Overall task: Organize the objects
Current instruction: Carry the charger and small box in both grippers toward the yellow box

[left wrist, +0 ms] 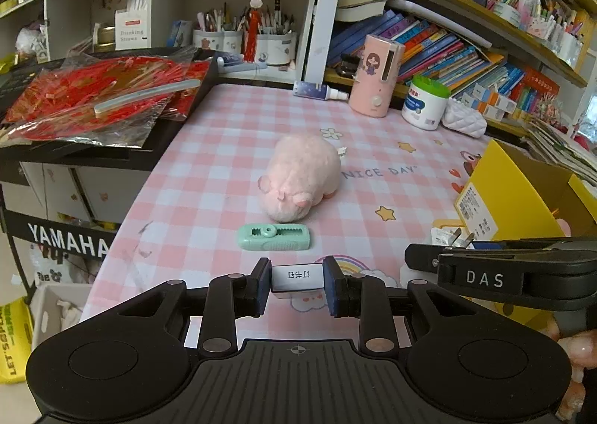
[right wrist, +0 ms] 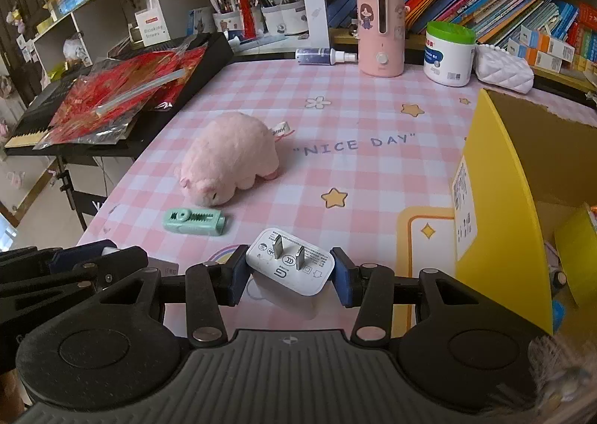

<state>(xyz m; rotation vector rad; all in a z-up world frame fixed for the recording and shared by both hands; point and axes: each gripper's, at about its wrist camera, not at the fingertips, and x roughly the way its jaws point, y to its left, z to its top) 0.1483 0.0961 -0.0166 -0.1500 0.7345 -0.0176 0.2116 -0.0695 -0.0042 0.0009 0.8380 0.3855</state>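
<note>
My left gripper is shut on a small white box with printed characters, held just above the pink checked tablecloth. My right gripper is shut on a white plug charger, prongs facing up; its prongs also show in the left wrist view. A pink plush pig lies mid-table. A mint green correction tape lies just in front of it. A yellow cardboard box stands open at the right.
A pink humidifier, a white jar with green lid, a spray bottle and a white quilted pouch stand along the back. A keyboard with red packets sits at the left. Bookshelves line the back.
</note>
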